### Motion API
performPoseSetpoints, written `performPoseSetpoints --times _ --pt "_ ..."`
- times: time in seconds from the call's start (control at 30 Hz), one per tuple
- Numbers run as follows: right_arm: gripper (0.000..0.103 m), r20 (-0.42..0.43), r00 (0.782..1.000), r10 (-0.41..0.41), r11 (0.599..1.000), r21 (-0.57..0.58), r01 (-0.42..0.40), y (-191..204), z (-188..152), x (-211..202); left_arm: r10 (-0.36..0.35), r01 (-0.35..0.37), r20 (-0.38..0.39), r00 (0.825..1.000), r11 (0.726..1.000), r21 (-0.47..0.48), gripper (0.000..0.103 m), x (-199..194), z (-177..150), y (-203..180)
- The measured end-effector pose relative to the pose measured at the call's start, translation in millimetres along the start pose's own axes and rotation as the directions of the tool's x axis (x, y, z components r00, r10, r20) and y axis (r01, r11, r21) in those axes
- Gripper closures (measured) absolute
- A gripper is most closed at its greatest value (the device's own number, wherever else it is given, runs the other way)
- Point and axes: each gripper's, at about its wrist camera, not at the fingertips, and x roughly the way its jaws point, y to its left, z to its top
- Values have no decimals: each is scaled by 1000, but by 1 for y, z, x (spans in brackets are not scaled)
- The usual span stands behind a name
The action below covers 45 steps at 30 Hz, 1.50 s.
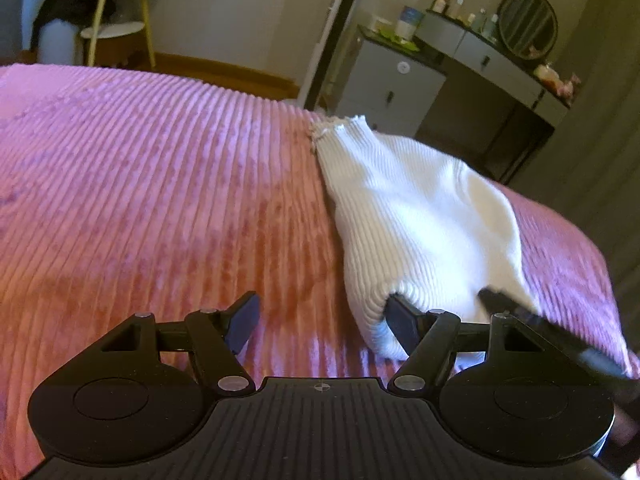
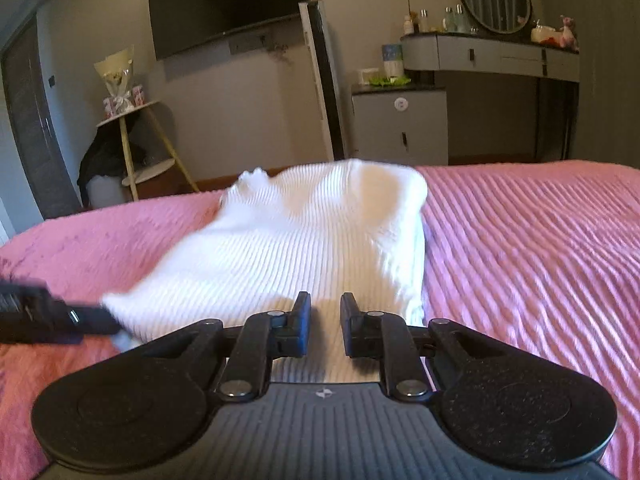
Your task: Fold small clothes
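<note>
A white ribbed knit garment (image 1: 416,216) lies folded on the pink ribbed bedspread (image 1: 160,184). My left gripper (image 1: 322,320) is open, its fingers wide apart, with the right finger (image 1: 402,326) touching the garment's near left corner and nothing between the fingers. In the right wrist view the garment (image 2: 304,236) lies straight ahead. My right gripper (image 2: 325,320) hovers over its near edge with a narrow gap between the fingers; the cloth shows through the gap, flat and not pinched. The other gripper shows as a dark blurred shape in the right wrist view (image 2: 48,316).
The bedspread (image 2: 520,240) stretches to both sides. Beyond the bed stand a grey cabinet (image 2: 400,128), a vanity desk (image 2: 492,56) with a round mirror and bottles, a wall TV (image 2: 228,8), and a small round side table (image 2: 136,136).
</note>
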Motion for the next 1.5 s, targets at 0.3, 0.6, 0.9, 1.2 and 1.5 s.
performPoseSetpoints --times 0.3,0.6,0.9,1.2,1.5 --pt "90 2 1000 -5 994 -111 5 6 -11 14 97 -100 90 991 994 32 26 0 6 2" --pt "68 -21 999 43 975 219 -37 -27 -11 -43 23 -23 -31 999 1000 1 20 36 -2 15" --pt "51 -3 970 242 655 738 -161 -88 -41 -28 41 -41 -31 999 999 4 19 31 -8 13" --pt "51 -70 963 260 633 766 -115 -78 -50 -20 46 -46 -39 998 999 1 18 31 -9 12" --pt "70 -7 982 188 683 719 -126 -72 -34 -9 47 -47 -42 998 999 0 16 32 -9 13"
